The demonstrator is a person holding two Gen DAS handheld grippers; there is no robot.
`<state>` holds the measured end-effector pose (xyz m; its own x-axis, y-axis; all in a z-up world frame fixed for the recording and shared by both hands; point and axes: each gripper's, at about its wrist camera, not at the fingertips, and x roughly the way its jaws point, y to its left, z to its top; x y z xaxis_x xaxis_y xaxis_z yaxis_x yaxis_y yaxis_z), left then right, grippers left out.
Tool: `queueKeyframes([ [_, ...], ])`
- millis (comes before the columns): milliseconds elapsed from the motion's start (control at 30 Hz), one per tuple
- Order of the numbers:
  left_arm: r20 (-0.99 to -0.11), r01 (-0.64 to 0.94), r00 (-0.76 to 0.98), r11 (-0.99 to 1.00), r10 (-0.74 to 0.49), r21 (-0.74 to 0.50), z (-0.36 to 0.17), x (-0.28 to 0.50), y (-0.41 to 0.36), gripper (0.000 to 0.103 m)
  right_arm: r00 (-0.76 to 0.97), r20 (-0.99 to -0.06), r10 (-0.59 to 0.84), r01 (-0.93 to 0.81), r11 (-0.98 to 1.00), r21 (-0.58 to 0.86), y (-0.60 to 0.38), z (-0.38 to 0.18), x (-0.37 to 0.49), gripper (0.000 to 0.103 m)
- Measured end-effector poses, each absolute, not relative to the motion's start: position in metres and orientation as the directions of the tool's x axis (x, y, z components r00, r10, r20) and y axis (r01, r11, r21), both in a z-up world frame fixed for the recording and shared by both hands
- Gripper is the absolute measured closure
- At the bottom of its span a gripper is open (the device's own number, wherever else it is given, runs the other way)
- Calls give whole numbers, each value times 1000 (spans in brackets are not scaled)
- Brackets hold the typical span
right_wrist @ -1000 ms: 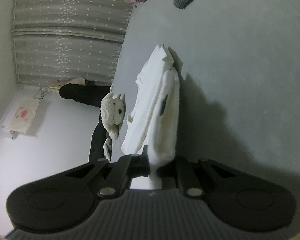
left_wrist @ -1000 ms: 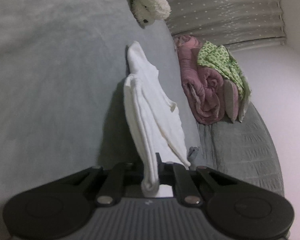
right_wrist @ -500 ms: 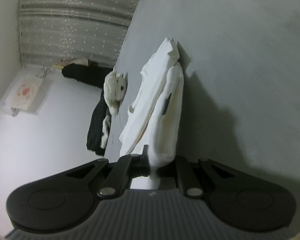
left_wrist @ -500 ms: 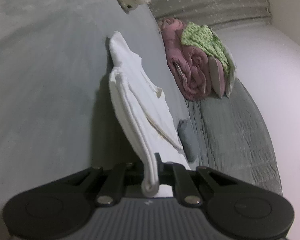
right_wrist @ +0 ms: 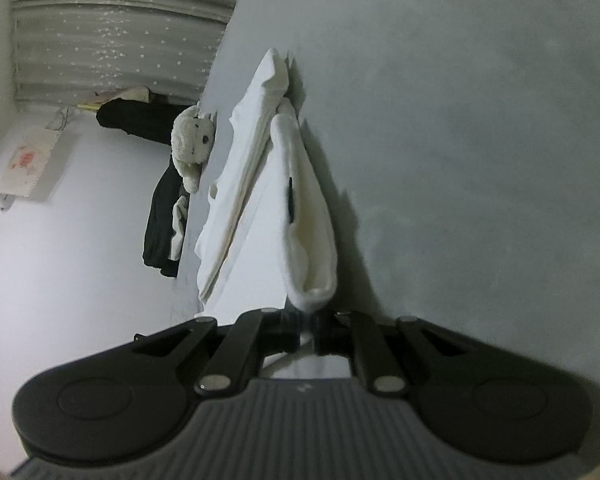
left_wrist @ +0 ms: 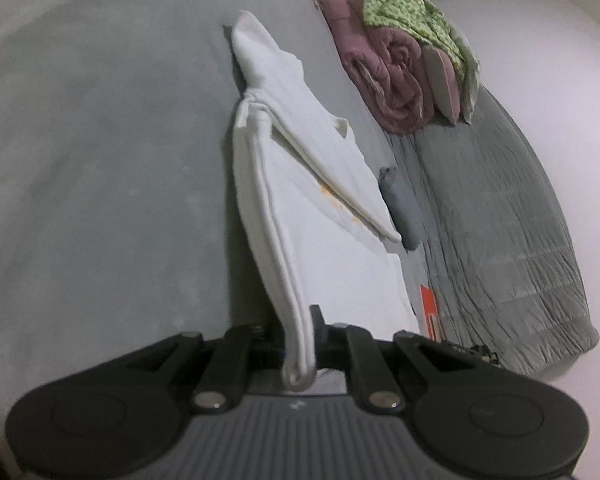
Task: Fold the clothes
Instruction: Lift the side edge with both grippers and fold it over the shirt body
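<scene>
A white garment [left_wrist: 296, 168] hangs stretched between both grippers above the grey bed [left_wrist: 100, 160]. My left gripper [left_wrist: 300, 332] is shut on one folded edge of it. My right gripper [right_wrist: 308, 320] is shut on the other end of the white garment [right_wrist: 284, 184]. The cloth is doubled into long folds with a faint orange stain in the left wrist view. Its far part droops toward the bed surface [right_wrist: 480, 140].
A rolled pink blanket [left_wrist: 384, 76] with a green patterned cloth [left_wrist: 416, 20] lies at the bed's far side, next to a grey quilt [left_wrist: 500, 220]. A small grey item [left_wrist: 400, 204] lies by the garment. A white plush toy [right_wrist: 194, 148] and dark clothes [right_wrist: 160, 220] lie at the bed edge.
Both grippers have moved with the garment still held. The plush toy has slid out of the left view. The garment looks more spread and closer.
</scene>
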<state>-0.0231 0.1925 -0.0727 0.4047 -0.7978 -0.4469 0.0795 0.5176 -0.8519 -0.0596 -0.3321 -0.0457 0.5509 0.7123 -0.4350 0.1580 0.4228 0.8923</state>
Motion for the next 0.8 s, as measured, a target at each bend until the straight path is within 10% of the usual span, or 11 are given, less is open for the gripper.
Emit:
queueKeyframes([
  [800, -464, 154, 293, 520, -836, -840, -74, -22, 189, 68, 517, -436, 737, 105, 450, 887, -324, -42, -52, 85],
])
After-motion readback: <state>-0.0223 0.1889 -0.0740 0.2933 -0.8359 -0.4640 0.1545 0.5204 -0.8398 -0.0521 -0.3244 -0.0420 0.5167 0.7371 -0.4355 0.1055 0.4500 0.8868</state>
